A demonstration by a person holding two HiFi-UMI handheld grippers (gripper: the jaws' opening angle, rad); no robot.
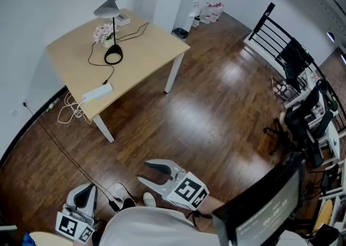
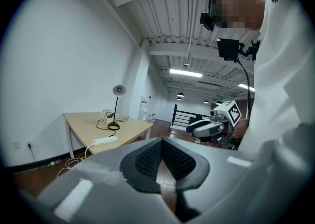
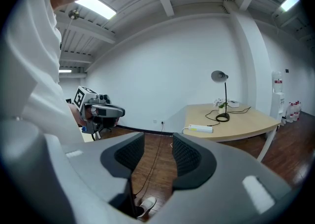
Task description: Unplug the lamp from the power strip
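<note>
A grey desk lamp (image 1: 113,28) stands on the light wooden table (image 1: 146,45) far ahead. Its black cord (image 1: 93,62) loops across the top to the white power strip (image 1: 97,93) at the table's near edge. Both grippers are held low by the person's body, far from the table. My left gripper (image 1: 84,192) is shut with nothing in it. My right gripper (image 1: 143,172) is open and empty. In the left gripper view, lamp (image 2: 116,110) and strip (image 2: 105,141) show beyond the closed pads. The right gripper view shows the lamp (image 3: 224,95) and strip (image 3: 200,128) beyond its spread pads.
A white cable (image 1: 67,111) hangs from the strip to the floor, and a thin black cable (image 1: 59,147) crosses the wooden floor. A flower pot (image 1: 102,34) and a white box (image 1: 123,19) share the table. Water dispenser (image 1: 192,1), black railing (image 1: 270,28) and desk chairs (image 1: 303,115) stand at the right.
</note>
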